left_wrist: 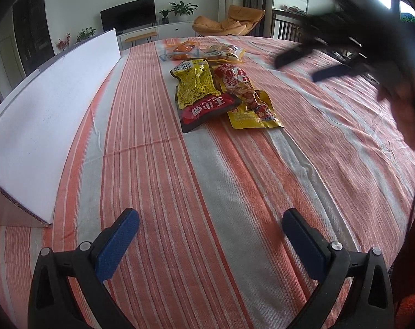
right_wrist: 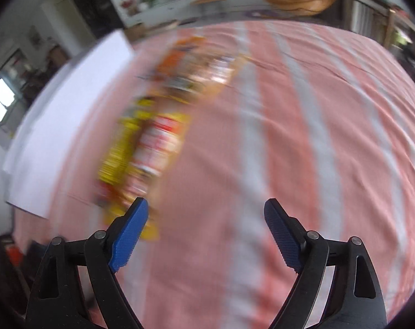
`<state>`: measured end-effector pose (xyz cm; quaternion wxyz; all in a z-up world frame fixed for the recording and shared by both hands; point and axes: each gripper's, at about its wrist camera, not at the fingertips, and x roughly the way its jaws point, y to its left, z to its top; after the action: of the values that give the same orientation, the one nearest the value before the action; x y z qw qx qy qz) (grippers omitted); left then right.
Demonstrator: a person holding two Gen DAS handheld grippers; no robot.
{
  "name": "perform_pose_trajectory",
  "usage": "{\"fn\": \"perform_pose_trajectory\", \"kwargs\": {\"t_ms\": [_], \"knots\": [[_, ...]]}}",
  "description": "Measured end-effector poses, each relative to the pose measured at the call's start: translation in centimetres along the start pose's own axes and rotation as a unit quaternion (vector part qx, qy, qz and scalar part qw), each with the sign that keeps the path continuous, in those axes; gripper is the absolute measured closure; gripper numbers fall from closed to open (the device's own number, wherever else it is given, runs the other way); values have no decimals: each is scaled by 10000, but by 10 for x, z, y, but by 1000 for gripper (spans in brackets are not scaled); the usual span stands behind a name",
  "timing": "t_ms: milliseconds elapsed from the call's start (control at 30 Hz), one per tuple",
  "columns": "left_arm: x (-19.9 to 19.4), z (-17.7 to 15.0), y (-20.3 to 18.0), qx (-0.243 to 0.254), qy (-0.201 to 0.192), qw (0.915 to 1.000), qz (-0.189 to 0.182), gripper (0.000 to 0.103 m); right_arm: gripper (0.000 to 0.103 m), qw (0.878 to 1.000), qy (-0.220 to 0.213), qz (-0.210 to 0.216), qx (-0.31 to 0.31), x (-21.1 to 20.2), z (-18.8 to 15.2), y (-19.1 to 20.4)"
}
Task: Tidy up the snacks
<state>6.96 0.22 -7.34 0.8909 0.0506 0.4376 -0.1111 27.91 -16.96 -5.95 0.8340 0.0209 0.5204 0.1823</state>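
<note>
Hovering spread wide and empty, each hand-held gripper, left (left_wrist: 210, 216) and right (right_wrist: 206, 205) (blurred, seemingly), clears the snack packets (left_wrist: 207, 93).

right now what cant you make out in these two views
- Right wrist view: the snack packets are smeared by motion blur; count and print unreadable.
- Left wrist view: the right gripper is blurred at the top right corner, its body cut by the edge.
- Left wrist view: the yellow packet lies partly under the red and white packet.
- Left wrist view: the two far orange packets are too small to read.
</note>
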Motion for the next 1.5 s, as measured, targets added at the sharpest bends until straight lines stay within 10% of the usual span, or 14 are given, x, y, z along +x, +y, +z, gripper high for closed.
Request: {"fn": "perform_pose_trajectory", "kwargs": {"t_ms": [200,400,700,867,1500], "knots": [[-1,-1,0,2,-18,10000,-4,0,18,9983,472,-207,-270,54,32,50],[-2,-1,-1,-8,-49,10000,4,0,64,9969,543,-332,-461,59,16,54],[-2,-1,-1,-12,-51,10000,6,0,61,9949,194,-960,-245,26,-5,-1],[-2,-2,-1,-14,-54,10000,6,0,37,9919,-231,-1197,-344,16,-15,-19],[-2,-2,-1,-16,-58,10000,10,0,25,9912,-876,-961,-231,21,-32,-33]]}}
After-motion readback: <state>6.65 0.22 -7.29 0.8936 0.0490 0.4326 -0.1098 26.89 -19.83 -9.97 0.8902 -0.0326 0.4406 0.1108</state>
